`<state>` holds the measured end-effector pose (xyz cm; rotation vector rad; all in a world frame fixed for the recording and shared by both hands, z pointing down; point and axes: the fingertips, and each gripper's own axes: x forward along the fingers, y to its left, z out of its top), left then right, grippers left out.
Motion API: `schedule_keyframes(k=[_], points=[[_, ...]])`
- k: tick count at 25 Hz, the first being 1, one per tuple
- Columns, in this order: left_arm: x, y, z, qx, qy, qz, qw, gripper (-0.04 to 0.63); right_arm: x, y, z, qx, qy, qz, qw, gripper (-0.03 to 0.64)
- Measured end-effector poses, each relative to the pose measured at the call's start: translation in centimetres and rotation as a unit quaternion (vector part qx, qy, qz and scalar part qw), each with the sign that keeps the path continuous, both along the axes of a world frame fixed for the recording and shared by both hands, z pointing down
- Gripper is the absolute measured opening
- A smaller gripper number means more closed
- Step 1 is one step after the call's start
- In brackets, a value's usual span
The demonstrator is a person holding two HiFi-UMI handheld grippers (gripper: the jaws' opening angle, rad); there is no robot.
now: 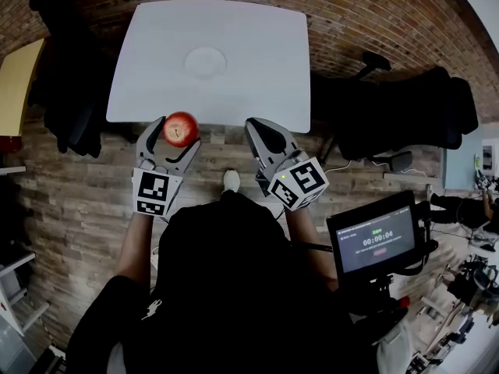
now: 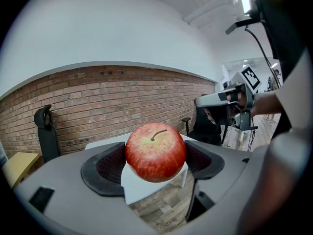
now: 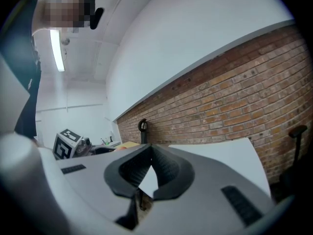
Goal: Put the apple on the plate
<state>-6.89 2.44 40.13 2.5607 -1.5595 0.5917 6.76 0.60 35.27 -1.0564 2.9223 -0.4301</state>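
A red apple [image 1: 180, 128] with a short stem sits clamped between the jaws of my left gripper [image 1: 176, 133], held in the air just short of the near edge of the white table [image 1: 156, 68]. In the left gripper view the apple [image 2: 155, 152] fills the gap between the dark pads. A white plate [image 1: 206, 61] lies near the middle of the table, beyond the apple. My right gripper [image 1: 260, 133] hovers at the table's near edge, right of the apple, its jaws closed together with nothing between them [image 3: 146, 173].
Black office chairs stand at the left [image 1: 66, 92] and right [image 1: 390, 115] of the table. A screen on a stand [image 1: 374, 244] is at my lower right. A yellow table [image 1: 17, 84] is at far left. The floor is wood plank.
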Motion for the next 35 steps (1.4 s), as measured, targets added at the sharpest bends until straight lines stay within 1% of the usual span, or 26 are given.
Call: schedule_keyframes(k=[7,18,25,31,35], points=[[3.0,-5.1,1.1,-0.018,-0.004,-0.017,0.9997,0.383,2.8,-6.1,0.9,-0.012,-0.002,-0.02,1.0,0.003],[2.4,-4.2,0.7,-0.021,-0.001,-0.038,0.999,0.383,2.0,-6.1,0.8,-0.015,0.001,-0.043,0.999,0.003],[3.9,-7.4,1.8,-0.03,-0.006,-0.047,0.9984,0.383,4.0,-9.9,2.4,-0.025,0.001,-0.048,0.999,0.003],[3.6,-7.5,1.8,-0.03,-0.008,-0.054,0.998,0.383,3.6,-10.1,2.1,-0.019,-0.001,-0.057,0.998,0.003],[3.9,-7.5,1.9,-0.031,-0.01,-0.051,0.9982,0.383,3.9,-10.1,2.2,-0.021,-0.002,-0.057,0.998,0.003]])
